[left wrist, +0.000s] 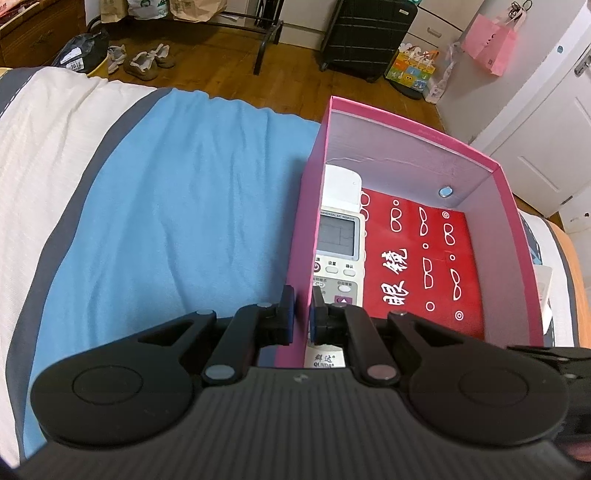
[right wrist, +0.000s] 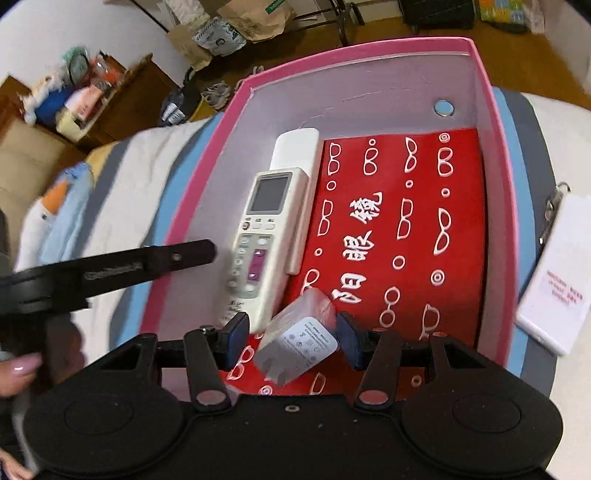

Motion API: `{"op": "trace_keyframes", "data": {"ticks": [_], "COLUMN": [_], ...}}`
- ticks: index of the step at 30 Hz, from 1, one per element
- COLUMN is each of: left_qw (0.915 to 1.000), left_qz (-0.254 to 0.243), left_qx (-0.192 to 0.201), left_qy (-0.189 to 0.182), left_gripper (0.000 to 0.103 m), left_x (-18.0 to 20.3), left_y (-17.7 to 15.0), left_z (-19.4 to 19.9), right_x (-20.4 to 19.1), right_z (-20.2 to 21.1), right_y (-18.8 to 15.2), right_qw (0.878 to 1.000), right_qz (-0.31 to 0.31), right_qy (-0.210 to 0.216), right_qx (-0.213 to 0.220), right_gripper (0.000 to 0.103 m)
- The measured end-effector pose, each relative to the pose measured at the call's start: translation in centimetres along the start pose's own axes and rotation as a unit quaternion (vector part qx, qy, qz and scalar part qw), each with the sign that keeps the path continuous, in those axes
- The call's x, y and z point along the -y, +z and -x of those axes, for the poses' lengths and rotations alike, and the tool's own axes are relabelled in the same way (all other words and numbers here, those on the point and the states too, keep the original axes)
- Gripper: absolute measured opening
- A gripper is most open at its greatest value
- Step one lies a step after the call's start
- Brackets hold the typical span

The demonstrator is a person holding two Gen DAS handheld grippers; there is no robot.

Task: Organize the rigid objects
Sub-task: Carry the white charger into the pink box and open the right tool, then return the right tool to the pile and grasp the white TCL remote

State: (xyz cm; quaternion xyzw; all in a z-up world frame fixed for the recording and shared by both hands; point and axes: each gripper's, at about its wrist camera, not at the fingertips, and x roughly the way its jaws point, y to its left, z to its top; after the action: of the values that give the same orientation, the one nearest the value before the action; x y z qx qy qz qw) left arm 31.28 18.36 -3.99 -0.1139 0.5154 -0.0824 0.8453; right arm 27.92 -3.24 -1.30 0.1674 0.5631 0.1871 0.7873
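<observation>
A pink box point(left wrist: 406, 122) point(right wrist: 258, 79) sits on the bed. Inside lie a white AC remote point(left wrist: 338, 236) point(right wrist: 266, 236), a red glasses case with white glasses drawings point(left wrist: 417, 258) point(right wrist: 402, 229) and a white charger plug point(right wrist: 297, 338). My left gripper point(left wrist: 303, 314) is shut on the box's left wall point(left wrist: 303, 240), one finger outside, one inside. It shows as a black bar in the right wrist view point(right wrist: 110, 273). My right gripper point(right wrist: 293, 338) hangs over the box, its jaws standing apart beside the charger plug without touching it.
A blue towel point(left wrist: 177, 206) covers the bed left of the box. A white card holder point(right wrist: 554, 273) lies right of the box. A goose plush point(right wrist: 48, 218) lies at the left. Shoes point(left wrist: 144, 61), a suitcase point(left wrist: 369, 33) and bags stand on the wooden floor.
</observation>
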Motion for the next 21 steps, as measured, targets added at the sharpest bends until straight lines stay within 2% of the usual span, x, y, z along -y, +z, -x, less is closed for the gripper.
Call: {"op": "trace_keyframes", "data": {"ticks": [5, 10, 16, 19, 21], "left_qw": [1.0000, 0.9999, 0.9999, 0.9999, 0.9999], "left_qz": [-0.003, -0.006, -0.008, -0.009, -0.009], "left_qx": [0.001, 0.002, 0.002, 0.003, 0.002], "left_qy": [0.005, 0.009, 0.010, 0.011, 0.011], "left_gripper": [0.007, 0.007, 0.007, 0.007, 0.007], "left_x": [0.2, 0.5, 0.4, 0.5, 0.4], "left_y": [0.0, -0.1, -0.2, -0.3, -0.3], "left_z": [-0.1, -0.1, -0.1, 0.0, 0.0], "right_x": [-0.3, 2.2, 9.7, 12.4, 14.1], "right_z": [5.2, 11.0, 12.6, 11.3, 9.9], "right_y": [-1.0, -1.2, -0.5, -0.9, -1.6], "right_qw": [0.998, 0.990, 0.992, 0.991, 0.990], "right_qz": [0.038, 0.064, -0.027, -0.062, -0.095], "right_qy": [0.018, -0.019, -0.023, -0.043, -0.038], "right_qx": [0.051, 0.126, 0.118, 0.109, 0.096], "right_gripper": [0.058, 0.058, 0.058, 0.058, 0.058]}}
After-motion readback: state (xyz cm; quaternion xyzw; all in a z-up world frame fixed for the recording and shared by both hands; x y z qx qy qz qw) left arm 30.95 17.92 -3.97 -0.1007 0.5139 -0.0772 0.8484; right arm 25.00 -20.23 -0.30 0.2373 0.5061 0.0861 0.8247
